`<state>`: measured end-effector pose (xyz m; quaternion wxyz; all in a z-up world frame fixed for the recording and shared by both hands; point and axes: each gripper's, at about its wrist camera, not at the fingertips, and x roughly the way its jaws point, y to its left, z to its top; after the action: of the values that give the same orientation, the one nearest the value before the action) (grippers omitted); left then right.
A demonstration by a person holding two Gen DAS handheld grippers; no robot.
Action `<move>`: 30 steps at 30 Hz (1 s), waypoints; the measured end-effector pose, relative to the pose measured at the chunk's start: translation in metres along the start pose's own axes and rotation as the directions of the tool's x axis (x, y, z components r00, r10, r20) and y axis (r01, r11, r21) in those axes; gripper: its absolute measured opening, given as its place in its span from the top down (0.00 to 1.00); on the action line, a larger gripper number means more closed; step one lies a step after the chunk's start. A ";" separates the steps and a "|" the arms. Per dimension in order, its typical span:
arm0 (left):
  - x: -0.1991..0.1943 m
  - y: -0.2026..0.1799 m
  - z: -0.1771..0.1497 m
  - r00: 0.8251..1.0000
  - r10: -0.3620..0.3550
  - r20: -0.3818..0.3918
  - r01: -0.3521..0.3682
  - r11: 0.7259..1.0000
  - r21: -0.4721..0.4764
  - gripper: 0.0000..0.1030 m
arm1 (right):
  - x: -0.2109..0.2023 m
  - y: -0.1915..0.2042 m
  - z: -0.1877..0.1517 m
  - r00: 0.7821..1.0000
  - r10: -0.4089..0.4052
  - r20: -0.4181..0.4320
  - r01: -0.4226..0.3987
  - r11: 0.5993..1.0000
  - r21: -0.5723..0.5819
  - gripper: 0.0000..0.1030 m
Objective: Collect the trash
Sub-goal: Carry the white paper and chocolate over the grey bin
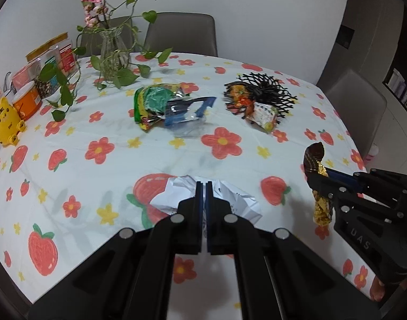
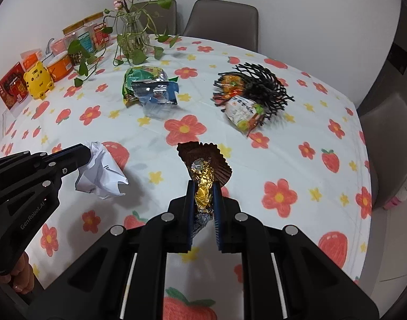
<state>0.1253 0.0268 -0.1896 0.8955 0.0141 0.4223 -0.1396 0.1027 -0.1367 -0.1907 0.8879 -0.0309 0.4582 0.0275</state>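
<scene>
My left gripper [image 1: 204, 184] is shut on a crumpled white paper [image 1: 238, 200] and holds it above the flowered tablecloth; it also shows in the right wrist view [image 2: 103, 172]. My right gripper [image 2: 202, 184] is shut on a gold foil wrapper [image 2: 203, 184] with a brown paper cup [image 2: 203, 157]; the wrapper also shows in the left wrist view [image 1: 320, 210]. A heap of green and blue plastic wrappers [image 2: 150, 90] lies mid-table. A black net with snack wrappers [image 2: 251, 96] lies to its right.
A glass vase with trailing vine [image 2: 134, 37] stands at the back. Jars, cups and a yellow tiger figure [image 2: 39, 80] line the left edge. Grey chairs [image 2: 222, 21] stand behind and to the right of the table [image 2: 310, 122].
</scene>
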 end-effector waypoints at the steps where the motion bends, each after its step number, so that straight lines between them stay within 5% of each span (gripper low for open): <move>1: -0.001 -0.008 -0.001 1.000 -0.017 0.001 0.017 1.000 0.018 0.98 | -0.006 -0.007 -0.006 1.000 -0.010 0.000 0.010 1.000 0.024 0.88; 8: -0.014 -0.093 -0.003 0.987 -0.162 -0.009 0.162 0.972 0.173 0.98 | -0.059 -0.075 -0.061 0.992 -0.126 0.001 0.123 0.972 0.201 0.88; 14: -0.038 -0.203 -0.026 0.953 -0.300 -0.047 0.298 0.893 0.337 0.98 | -0.127 -0.147 -0.134 0.969 -0.247 -0.004 0.230 0.898 0.375 0.88; 21: -0.092 -0.365 -0.097 0.884 -0.445 -0.143 0.451 0.731 0.512 0.98 | -0.229 -0.224 -0.266 0.905 -0.421 -0.065 0.383 0.737 0.556 0.88; 30: -0.164 -0.564 -0.246 0.749 -0.554 -0.363 0.634 0.440 0.636 0.98 | -0.357 -0.291 -0.482 0.761 -0.580 -0.292 0.572 0.387 0.723 0.89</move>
<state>-0.3064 -0.4413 -0.1704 0.6828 0.2257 0.3524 -0.5988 -0.4734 -0.4725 -0.1696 0.7643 0.1996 0.3791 -0.4820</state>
